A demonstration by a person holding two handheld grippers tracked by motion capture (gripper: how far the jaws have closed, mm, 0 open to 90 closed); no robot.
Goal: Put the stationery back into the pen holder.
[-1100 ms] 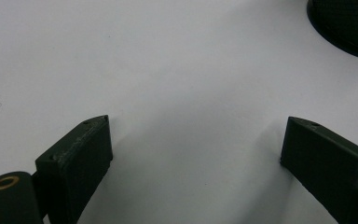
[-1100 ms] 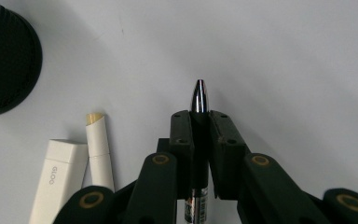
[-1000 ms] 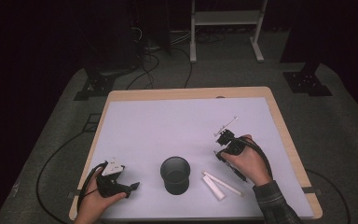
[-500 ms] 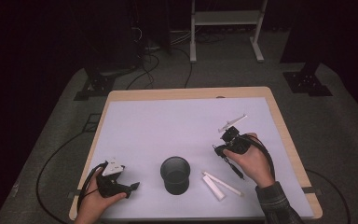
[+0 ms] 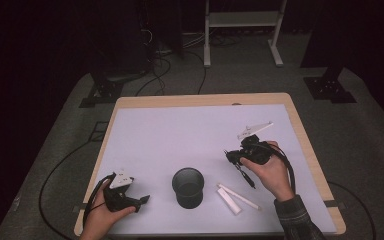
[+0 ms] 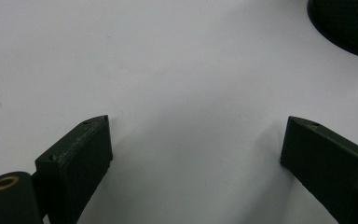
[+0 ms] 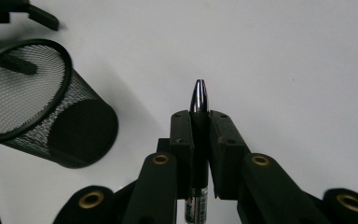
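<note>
Pen (image 7: 199, 135) is clamped in our right gripper (image 7: 199, 122), left gripper (image 6: 196, 149) open, so next we carry it above mesh cup (image 5: 187, 186)

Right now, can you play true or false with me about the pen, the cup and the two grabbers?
1. The right gripper is clamped on a pen. True.
2. The left gripper holds a pen too. False: its jaws stand wide apart over bare table.
3. The mesh cup stands upright between the two hands. True.
4. The two white sticks are inside the cup. False: they lie on the table beside it.
</note>
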